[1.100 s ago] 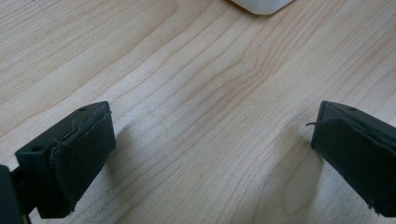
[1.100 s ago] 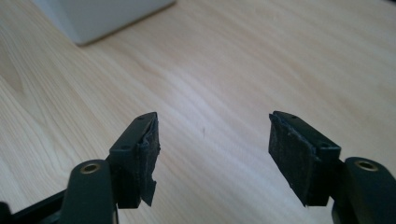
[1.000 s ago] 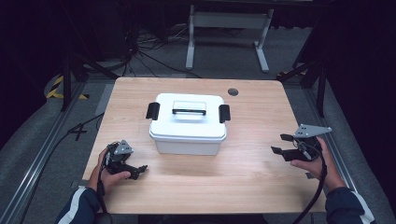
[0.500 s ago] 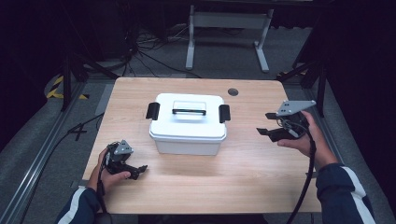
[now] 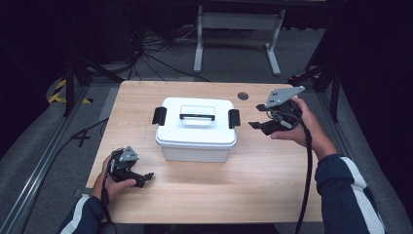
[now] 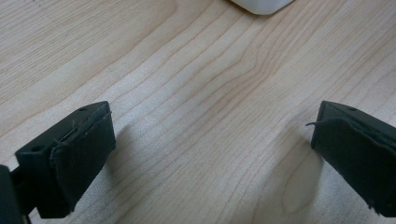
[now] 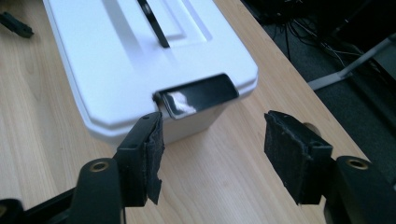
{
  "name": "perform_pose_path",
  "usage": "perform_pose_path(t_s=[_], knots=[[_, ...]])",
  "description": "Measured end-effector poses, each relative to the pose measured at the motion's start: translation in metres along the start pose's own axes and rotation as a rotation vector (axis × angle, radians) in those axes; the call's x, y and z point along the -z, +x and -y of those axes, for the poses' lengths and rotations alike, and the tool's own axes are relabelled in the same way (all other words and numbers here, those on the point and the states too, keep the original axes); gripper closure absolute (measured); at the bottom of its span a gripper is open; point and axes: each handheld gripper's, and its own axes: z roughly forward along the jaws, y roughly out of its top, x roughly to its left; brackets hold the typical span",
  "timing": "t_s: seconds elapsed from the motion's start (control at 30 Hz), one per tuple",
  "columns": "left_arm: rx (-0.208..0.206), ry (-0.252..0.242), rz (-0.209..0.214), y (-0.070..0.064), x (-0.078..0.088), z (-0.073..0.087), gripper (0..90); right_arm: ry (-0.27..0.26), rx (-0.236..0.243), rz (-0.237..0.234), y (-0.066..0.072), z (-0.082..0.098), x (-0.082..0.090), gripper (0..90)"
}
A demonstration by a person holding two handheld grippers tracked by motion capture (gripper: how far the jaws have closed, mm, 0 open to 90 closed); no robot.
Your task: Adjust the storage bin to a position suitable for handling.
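Light wooden counter (image 5: 209,195) on grey floor (image 5: 234,58); dark surroundings, tangled black cables (image 5: 146,48), white metal stand (image 5: 236,22) behind, yellow-black tape (image 5: 61,92) at left

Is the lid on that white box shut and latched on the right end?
Lid on: it sits flush on the white box. The right-end black latch lies folded against the lid edge; whether it's fully clicked, cannot tell.

Left gripper view: white box (image 6: 261,5) cut by top edge, one corner visible only. Right jaw cut by right edge, lower right of frame.

Right gripper view: box lid (image 7: 140,51) cut at top edge; black handle (image 7: 152,21) partly out of frame. Box contents hidden, lid on.

High view: small dark round mark (image 5: 242,96) on table (image 5: 272,190), upper centre, too small to ID, poss. a hole. Background too dark to resolve.
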Motion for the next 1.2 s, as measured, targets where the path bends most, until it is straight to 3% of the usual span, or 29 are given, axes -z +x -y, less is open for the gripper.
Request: perform_pose_path(t_s=[0.8, 1.2], knots=[[0.0, 0.0, 0.0, 0.0, 0.0, 0.0, 0.2, 0.084, 0.155, -0.122, 0.016, -0.063, -0.057, 41.7], [0.0, -0.001, 0.0, 0.0, 0.0, 0.0, 0.2, 0.148, 0.225, -0.147, 0.022, -0.091, -0.085, 43.7]])
